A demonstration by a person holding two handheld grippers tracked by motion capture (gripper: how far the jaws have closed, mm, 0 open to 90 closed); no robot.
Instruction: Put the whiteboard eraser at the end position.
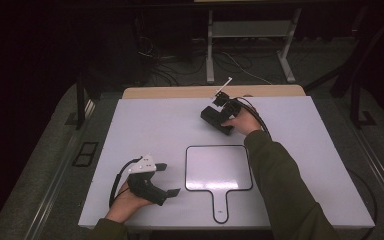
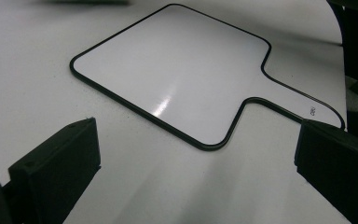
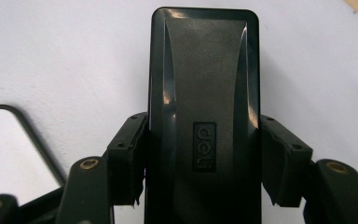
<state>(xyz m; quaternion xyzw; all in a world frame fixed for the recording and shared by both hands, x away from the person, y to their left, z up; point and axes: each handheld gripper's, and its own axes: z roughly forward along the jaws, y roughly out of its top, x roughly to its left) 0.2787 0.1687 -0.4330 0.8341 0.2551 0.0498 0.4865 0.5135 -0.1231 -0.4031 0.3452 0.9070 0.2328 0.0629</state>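
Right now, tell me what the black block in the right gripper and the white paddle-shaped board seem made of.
Black rectangular block: likely hard moulded plastic, with glossy bevelled edges, a matte centre panel and an embossed logo. White paddle-shaped board: a smooth glossy surface that throws a bright glare streak, perhaps a coated whiteboard; its thin black rim looks like plastic or rubber.

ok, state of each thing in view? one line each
eraser: black, clamped between the right gripper's pads, held over the table.
whiteboard: flat on the table, blank, handle toward the person, untouched.
left gripper: jaws wide open, nothing between them, near the whiteboard's left side.
right gripper: shut on the eraser, out toward the table's far edge.
table: white, bears the whiteboard.
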